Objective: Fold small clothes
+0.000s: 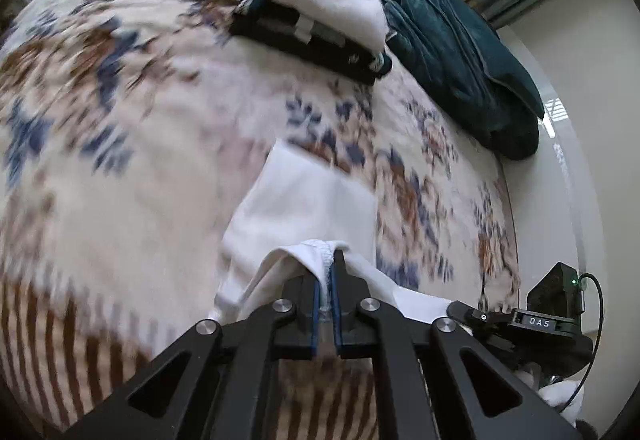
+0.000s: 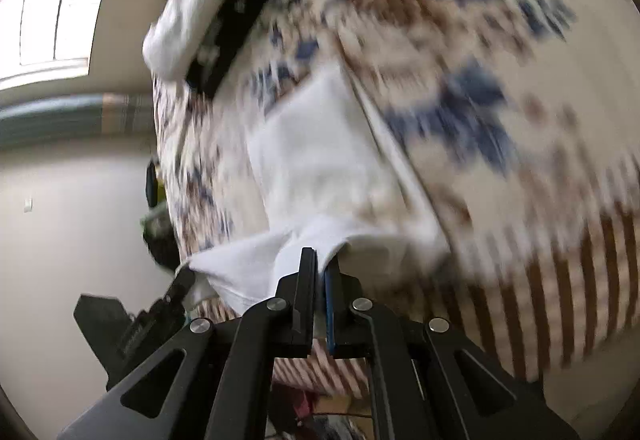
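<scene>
Holding a white garment [image 1: 304,208] by its near edge over the bed [image 1: 120,160].

Our left gripper [image 1: 329,260] and right gripper [image 2: 322,260] are each clamped narrow on that edge, the rest lying on the flowered bedspread. We judge this piece is mid-fold, with folds left; a stack of folded clothes [image 1: 320,12] farther up the bed looks finished, beside a dark green blanket [image 1: 460,52].

White garment [image 1: 304,200], small, plain cloth with a stitched hem; near edge lifted off the floral bedspread [image 1: 120,120], far part lying flat on it.
</scene>
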Motion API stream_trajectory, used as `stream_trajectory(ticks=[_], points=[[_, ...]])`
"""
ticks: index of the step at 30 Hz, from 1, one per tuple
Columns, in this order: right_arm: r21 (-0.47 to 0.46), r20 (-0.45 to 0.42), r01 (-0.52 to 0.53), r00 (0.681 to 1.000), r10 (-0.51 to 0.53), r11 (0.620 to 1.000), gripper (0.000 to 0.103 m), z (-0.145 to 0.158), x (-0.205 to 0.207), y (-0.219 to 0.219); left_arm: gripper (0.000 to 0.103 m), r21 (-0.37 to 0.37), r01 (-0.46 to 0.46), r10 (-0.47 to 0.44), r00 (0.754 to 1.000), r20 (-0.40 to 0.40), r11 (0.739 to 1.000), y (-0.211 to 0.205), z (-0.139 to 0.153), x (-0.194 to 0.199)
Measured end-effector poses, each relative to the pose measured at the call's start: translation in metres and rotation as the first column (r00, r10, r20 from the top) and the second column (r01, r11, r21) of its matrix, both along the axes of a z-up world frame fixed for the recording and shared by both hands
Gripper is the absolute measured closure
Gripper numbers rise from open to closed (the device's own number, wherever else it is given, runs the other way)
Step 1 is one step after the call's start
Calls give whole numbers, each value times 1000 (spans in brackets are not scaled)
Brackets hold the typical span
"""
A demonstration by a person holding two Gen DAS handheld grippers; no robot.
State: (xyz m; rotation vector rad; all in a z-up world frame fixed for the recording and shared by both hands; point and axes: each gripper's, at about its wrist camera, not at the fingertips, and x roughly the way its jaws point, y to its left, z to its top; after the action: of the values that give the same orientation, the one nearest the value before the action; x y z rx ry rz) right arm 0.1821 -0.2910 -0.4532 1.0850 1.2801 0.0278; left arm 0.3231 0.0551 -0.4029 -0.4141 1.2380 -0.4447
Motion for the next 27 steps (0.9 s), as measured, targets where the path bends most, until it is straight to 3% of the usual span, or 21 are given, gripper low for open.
stream_trajectory(ticks=[2,5,7,8,9,10,13,17,21,23,25,27], points=[[1,21,36,999,-36,999,98,-12,37,0,99,13,-8,8,1000,-1,1000,-7,-15,37],[20,42,88,995,-89,996,97,-32,79,-3,95,-32,-32,30,998,-56,999,-6,-44,81],[36,38,122,992,-123,992,88,-46,97,-8,76,-62,-67,61,994,-94,996,2,-56,100],[53,34,130,991,-132,990,67,-51,101,-10,69,-76,-89,81,992,-100,993,9,-60,105],[69,36,136,990,-139,988,45,-53,102,-11,54,-87,-105,95,990,-104,991,15,-61,106],[80,46,142,988,-146,987,34,-54,99,-12,45,-102,-123,111,987,-113,987,23,-64,107],[51,65,123,990,-127,991,33,-56,91,-12,45,-85,-114,101,985,-139,990,31,-71,105],[-69,25,34,999,-33,997,33,-65,82,-3,45,10,-5,7,990,-144,1000,21,-87,101],[-215,-63,-161,987,150,963,33,-82,106,16,45,126,123,-105,985,-137,984,-5,-99,102],[-306,-91,-223,975,205,926,33,-85,122,25,45,122,131,-111,982,-153,984,-13,-109,111],[-368,-86,-223,975,206,903,33,-87,140,28,45,128,108,-86,982,-167,986,-19,-120,129],[-374,-57,-168,986,159,912,33,-91,158,21,45,119,86,-66,984,-164,989,-19,-121,145]])
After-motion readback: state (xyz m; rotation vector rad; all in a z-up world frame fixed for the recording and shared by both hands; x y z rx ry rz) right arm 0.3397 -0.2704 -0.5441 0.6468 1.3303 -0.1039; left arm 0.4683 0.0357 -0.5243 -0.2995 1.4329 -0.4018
